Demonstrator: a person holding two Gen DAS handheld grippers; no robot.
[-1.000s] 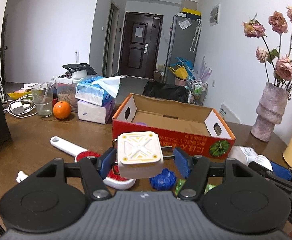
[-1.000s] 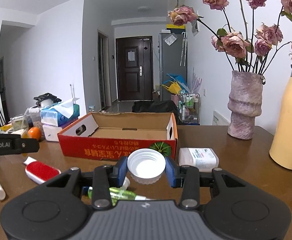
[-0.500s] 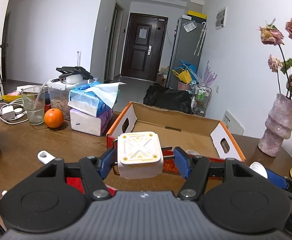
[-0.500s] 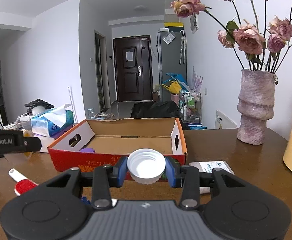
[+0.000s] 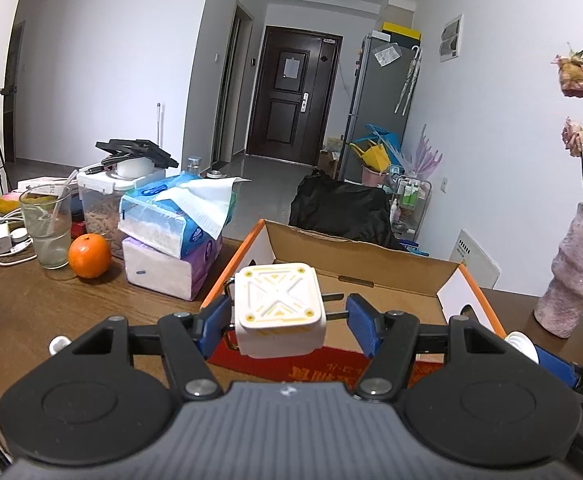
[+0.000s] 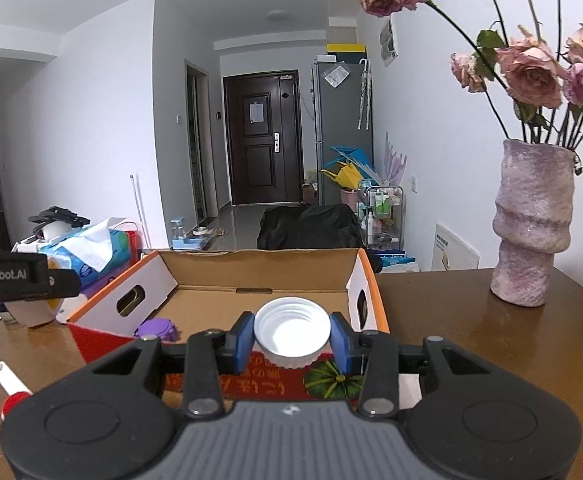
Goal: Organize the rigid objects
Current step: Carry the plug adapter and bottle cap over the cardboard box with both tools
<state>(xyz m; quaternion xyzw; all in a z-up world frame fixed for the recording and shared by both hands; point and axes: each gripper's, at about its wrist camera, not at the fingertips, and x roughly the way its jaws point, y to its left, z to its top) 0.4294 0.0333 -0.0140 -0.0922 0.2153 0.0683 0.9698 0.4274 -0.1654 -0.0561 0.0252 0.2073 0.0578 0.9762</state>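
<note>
Both grippers held level, angled slightly down

Left gripper point(image 5: 287, 316) clamped, blue pads against a white charger block point(image 5: 279, 310). Right gripper point(image 6: 292, 340) clamped, pads pressed to both sides of a white screw cap point(image 6: 292, 332).

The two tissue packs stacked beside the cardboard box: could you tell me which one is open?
The upper, blue plastic tissue pack, with a white tissue sticking out of its top. The white-and-purple tissue pack beneath it shows no tissue pulled out.

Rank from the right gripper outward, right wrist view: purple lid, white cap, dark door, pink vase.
1. white cap, between the right gripper pads.
2. purple lid, inside the cardboard box, left.
3. pink vase, on the table, right.
4. dark door, down the hallway.
</note>
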